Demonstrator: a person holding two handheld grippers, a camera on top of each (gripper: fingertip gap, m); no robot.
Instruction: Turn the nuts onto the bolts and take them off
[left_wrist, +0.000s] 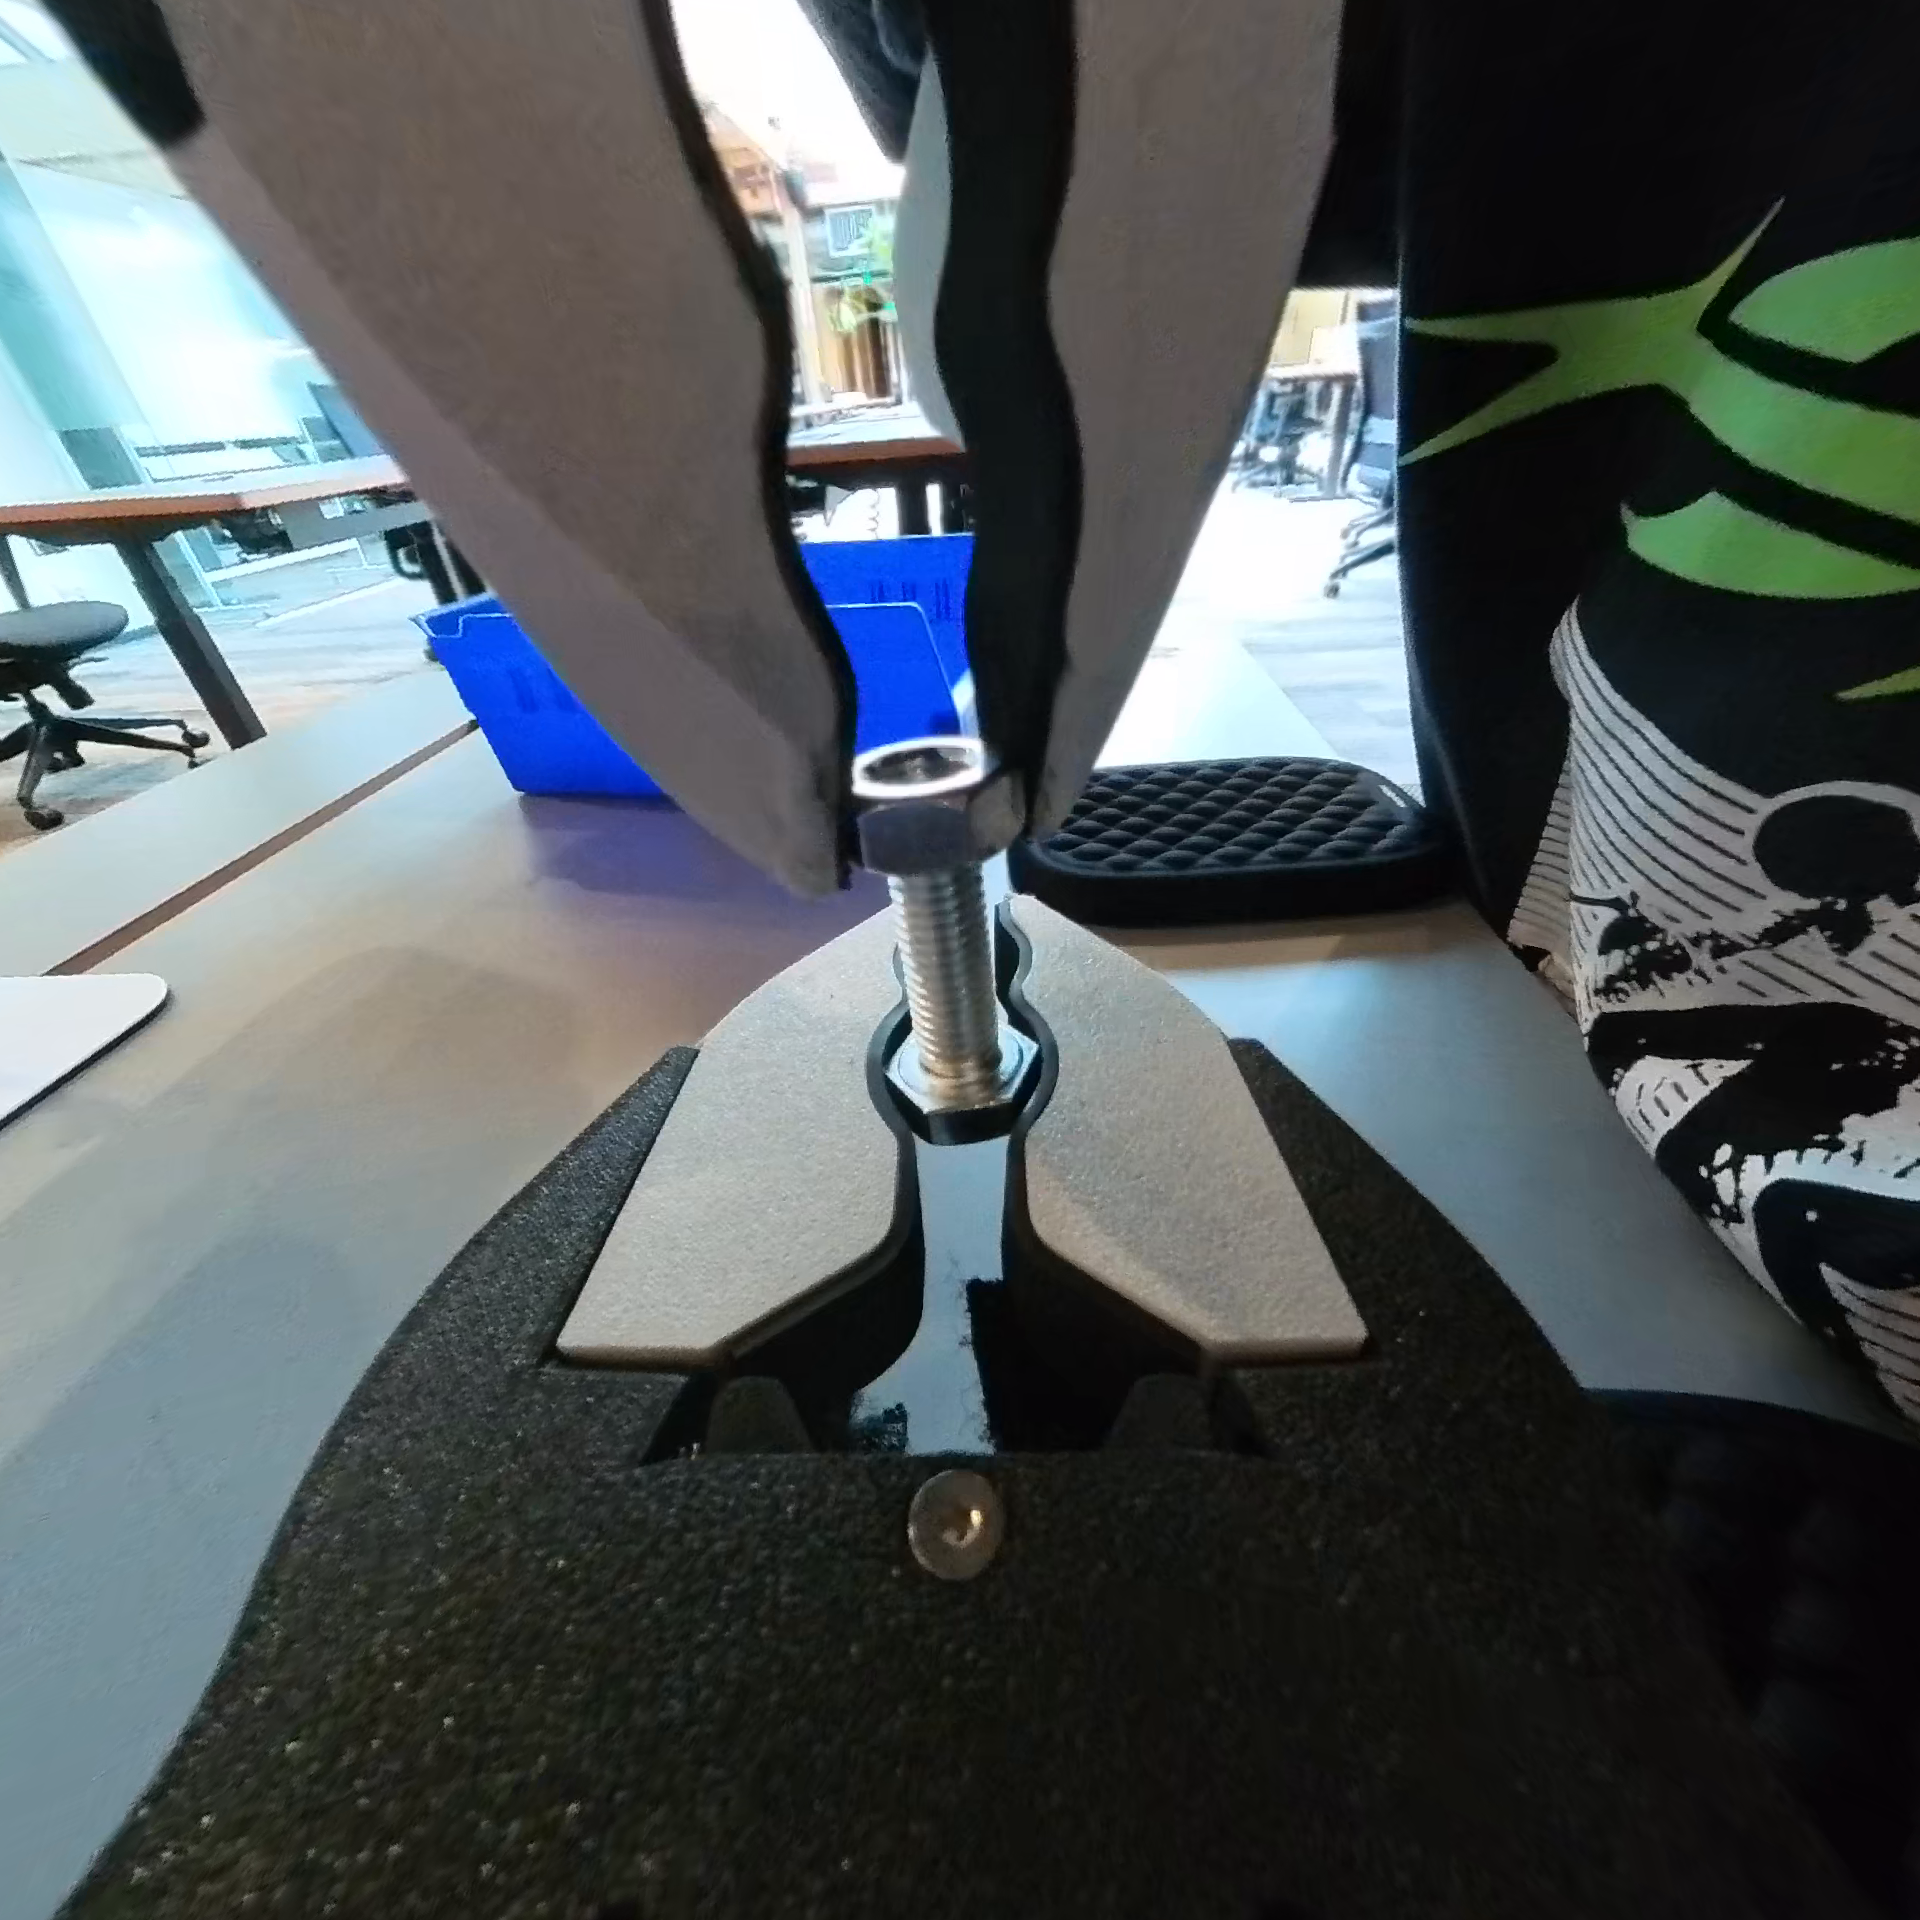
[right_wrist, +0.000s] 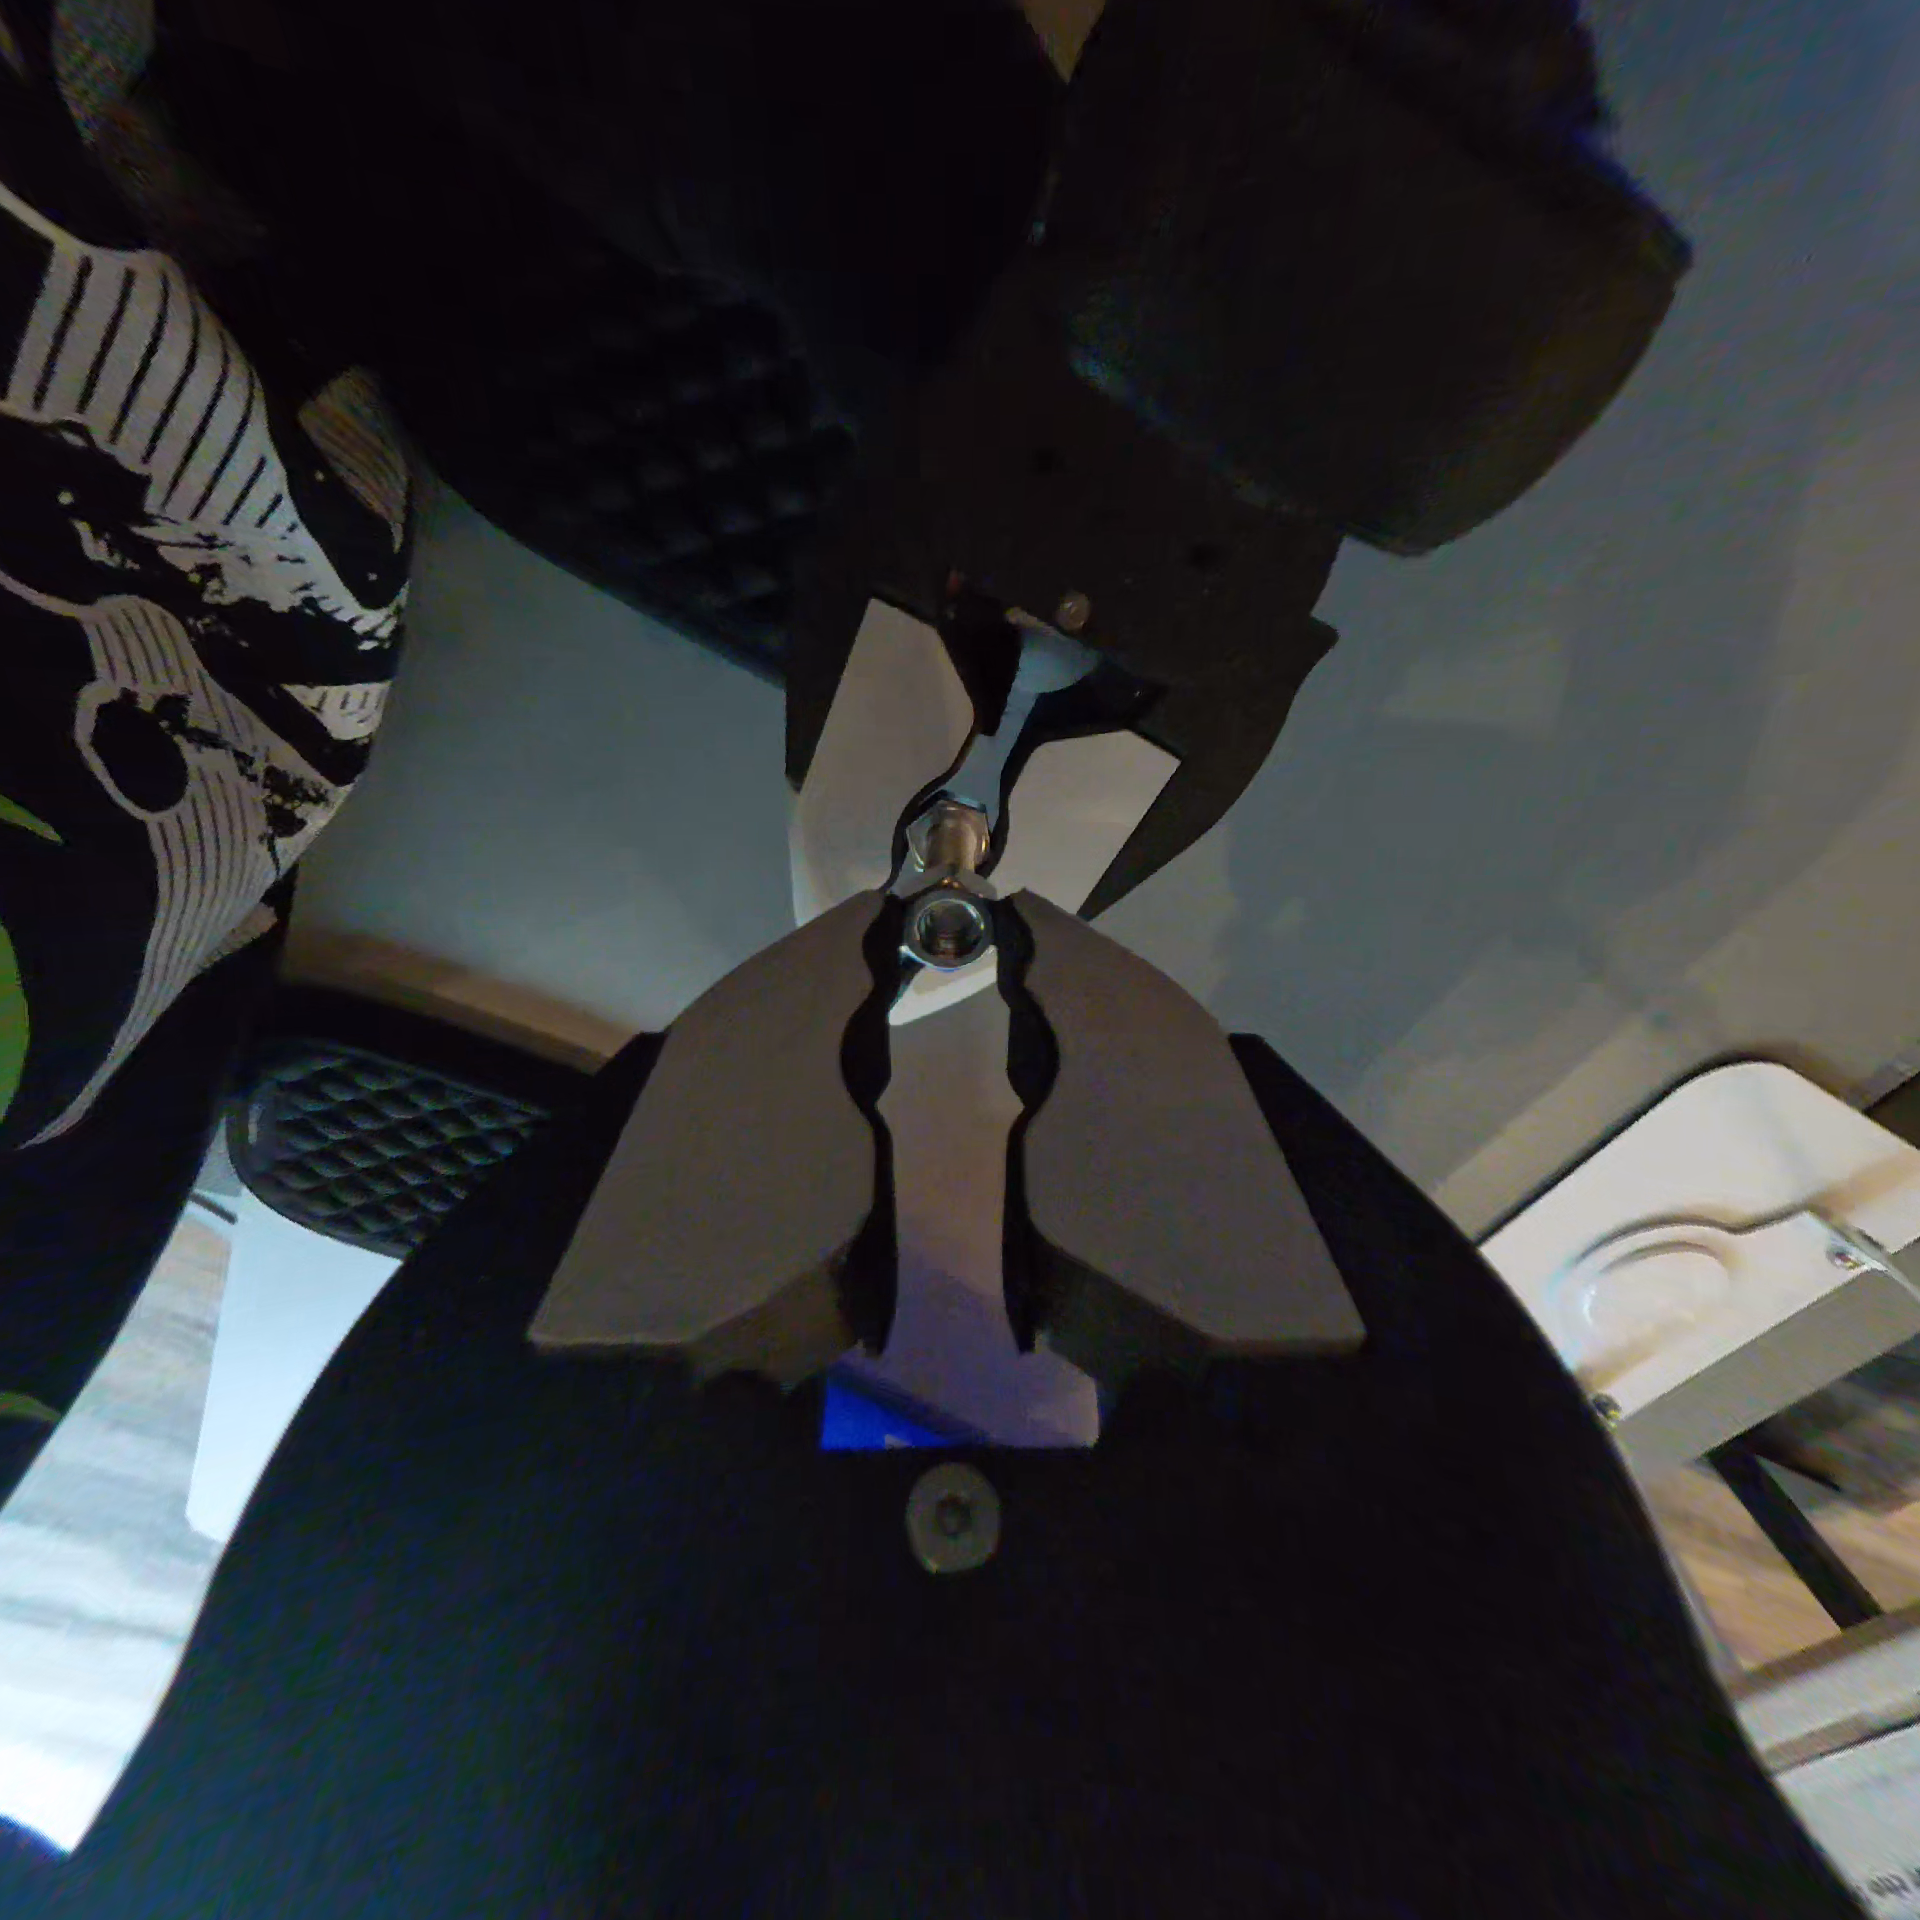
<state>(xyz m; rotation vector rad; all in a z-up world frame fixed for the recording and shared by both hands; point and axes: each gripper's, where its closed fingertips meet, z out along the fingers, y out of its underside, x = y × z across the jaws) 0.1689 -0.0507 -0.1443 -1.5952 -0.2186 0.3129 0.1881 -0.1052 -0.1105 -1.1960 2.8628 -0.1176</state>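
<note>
In the left wrist view, the left gripper (left_wrist: 961, 1070) is closed on the hexagonal head of a steel bolt (left_wrist: 948, 971), which stands upright with its threaded shank rising toward twelve o'clock. At the very tip of the shank sits a hex nut (left_wrist: 920, 805), pinched between the two grey fingers of the right gripper (left_wrist: 928, 821) that comes down from the top of the picture. Nearly all the thread below the nut is bare, so I judge the nut to be only at the first turns, either just started on or about to come free; which of the two I cannot tell. Behind, at eleven o'clock, a blue bin (left_wrist: 582, 707) rests on the grey table (left_wrist: 312, 1039), and a black wrist rest (left_wrist: 1226, 831) lies at two o'clock, beside a person's printed black shirt (left_wrist: 1714, 727). In the right wrist view, looking down the bolt's axis, the right gripper (right_wrist: 943, 925) holds the nut (right_wrist: 940, 923) at its fingertips, its jaws narrowed onto the flats, while the bolt (right_wrist: 948, 847) runs away toward twelve o'clock into the left gripper (right_wrist: 961, 790), whose fingers hold the head. A white moulded tray (right_wrist: 1714, 1247) lies at four o'clock. No other nuts or bolts show in either view, so how many remain to be done I cannot say.
</note>
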